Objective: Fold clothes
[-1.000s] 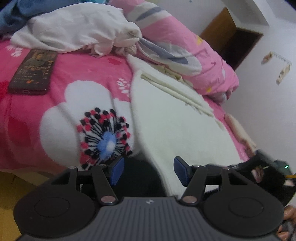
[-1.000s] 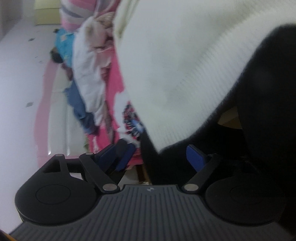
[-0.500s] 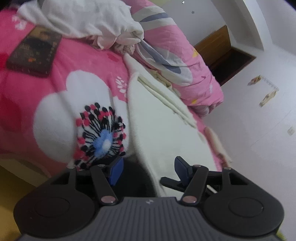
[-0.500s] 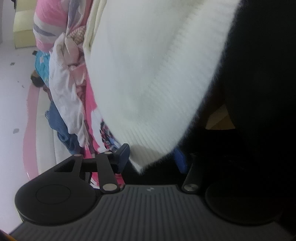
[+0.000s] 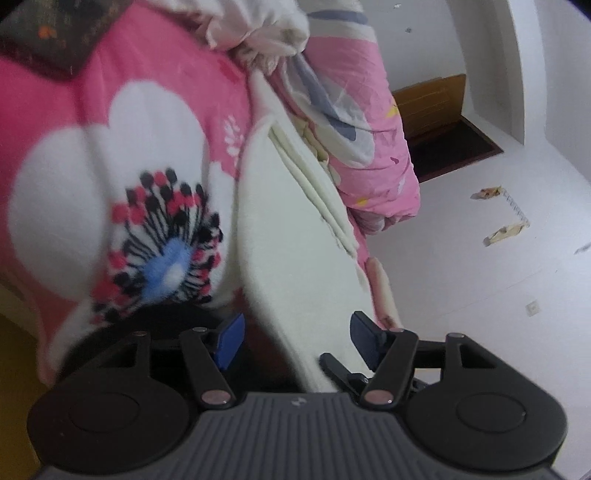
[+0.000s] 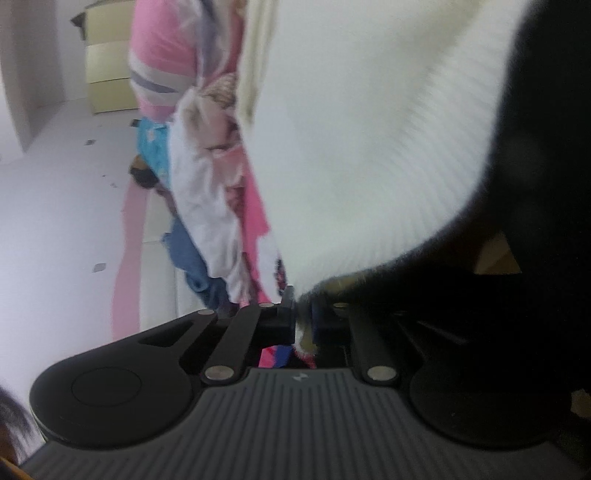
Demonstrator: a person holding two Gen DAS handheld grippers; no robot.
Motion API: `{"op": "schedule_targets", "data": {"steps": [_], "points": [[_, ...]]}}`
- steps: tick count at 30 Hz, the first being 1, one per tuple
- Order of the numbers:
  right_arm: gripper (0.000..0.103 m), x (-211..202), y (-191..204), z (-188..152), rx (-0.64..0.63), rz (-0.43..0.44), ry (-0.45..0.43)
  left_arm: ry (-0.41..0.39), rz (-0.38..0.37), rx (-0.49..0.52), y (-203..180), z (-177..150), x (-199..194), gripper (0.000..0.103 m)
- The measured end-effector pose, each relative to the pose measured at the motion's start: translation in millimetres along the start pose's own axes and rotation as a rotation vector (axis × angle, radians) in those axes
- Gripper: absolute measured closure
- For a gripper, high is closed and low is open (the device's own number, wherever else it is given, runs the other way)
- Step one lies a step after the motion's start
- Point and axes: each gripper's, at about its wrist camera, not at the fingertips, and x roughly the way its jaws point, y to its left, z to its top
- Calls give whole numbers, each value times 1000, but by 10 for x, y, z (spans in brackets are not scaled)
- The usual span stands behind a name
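Note:
A cream knit sweater (image 5: 295, 229) lies flat on the pink flowered blanket (image 5: 110, 147), its near hem hanging over the bed's edge. My left gripper (image 5: 295, 338) is open at that hem, and the cream cloth runs between its blue pads (image 5: 231, 338) without being pressed. In the right wrist view the sweater (image 6: 369, 129) fills the upper frame. My right gripper (image 6: 303, 325) is shut on the hem's corner, a tuft of cream knit pinched between its pads. Black fabric (image 6: 535, 184) covers the right side of that view and hides the right finger's outer part.
A dark phone (image 5: 44, 37) lies on the blanket at the far left. A heap of white clothes (image 5: 251, 22) and a pink quilt (image 5: 354, 92) sit behind the sweater. Blue garments (image 6: 155, 158) and a pale cabinet (image 6: 107, 74) show in the right wrist view.
My right gripper's jaws went from wide apart to shut on the sweater's hem corner. My left gripper sank and rolled, coming closer to the hem with its jaws still apart.

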Motion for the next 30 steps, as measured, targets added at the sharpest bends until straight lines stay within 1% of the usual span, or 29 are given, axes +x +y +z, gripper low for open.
{"op": "schedule_targets", "data": {"steps": [2,5,6,7,10,13,15,18,20,23,24,25,28,30], "points": [[97,-19,24,23,-4,24,-4,20,-41,-81,74,29,59,38],[97,-37,34,40,0,51,-1,24,-98,-182,158,55,121,32],[97,-40,35,42,2,59,1,24,-110,-194,156,69,139,29],[97,-42,31,45,5,65,5,24,-121,-207,154,83,157,29],[97,-53,15,48,13,83,17,34,-139,-220,100,122,239,29],[97,-75,23,62,11,108,17,62,-113,-184,-14,139,356,30],[97,-96,39,77,0,125,16,79,-109,-175,-81,152,448,31],[97,-124,58,94,-20,147,18,114,-105,-179,-135,169,593,35],[97,-135,61,107,-32,158,20,143,-88,-186,-153,169,707,39],[97,-167,64,126,-66,172,30,183,-61,-188,-185,144,877,47],[97,-180,70,133,-80,176,34,187,-47,-175,-205,139,912,51],[94,-197,80,141,-98,181,42,192,-34,-162,-225,134,948,54],[93,-328,144,197,-174,172,69,204,6,-120,-283,128,1036,63],[87,-495,221,252,-259,143,84,213,20,-107,-301,134,1067,65]]}}
